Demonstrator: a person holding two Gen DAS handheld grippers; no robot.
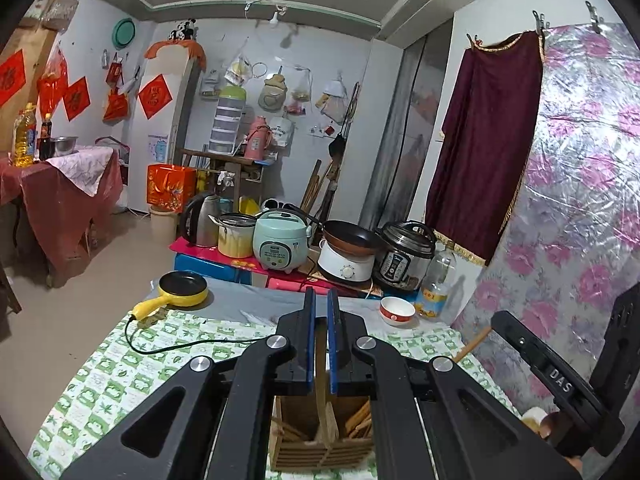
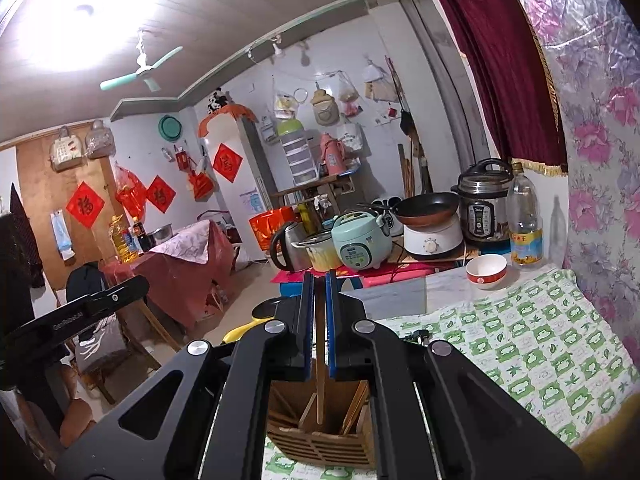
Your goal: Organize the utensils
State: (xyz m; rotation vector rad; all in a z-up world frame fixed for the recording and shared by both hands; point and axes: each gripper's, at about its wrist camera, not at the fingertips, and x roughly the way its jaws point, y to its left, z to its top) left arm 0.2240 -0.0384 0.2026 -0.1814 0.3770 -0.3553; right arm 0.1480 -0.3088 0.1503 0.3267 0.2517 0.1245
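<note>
Wood fills the nearest part of both views: directly under your left tongs and your right tongs stands the slatted wooden holder, and several chopsticks already lean in its compartments, so I judge a good part of the sorting is done. The left tongs are pressed together on a flat wooden piece that runs down toward the holder. The right tongs pinch a thin stick in the same way. What is left, I think, is to settle these two pieces in a compartment and let go. You cannot see whether their lower ends rest inside the holder or hang just above it, because the black frames of the tongs cover the rim on both sides. What kind of utensil the flat piece is, I cannot tell. Right of the left tongs a second light stick shows above the green checked cloth, cut off at its lower end. Further ahead of the tongs stand a yellow pan, a red-and-white bowl and a bottle. No loose utensils show there, but the near table is mostly hidden.
</note>
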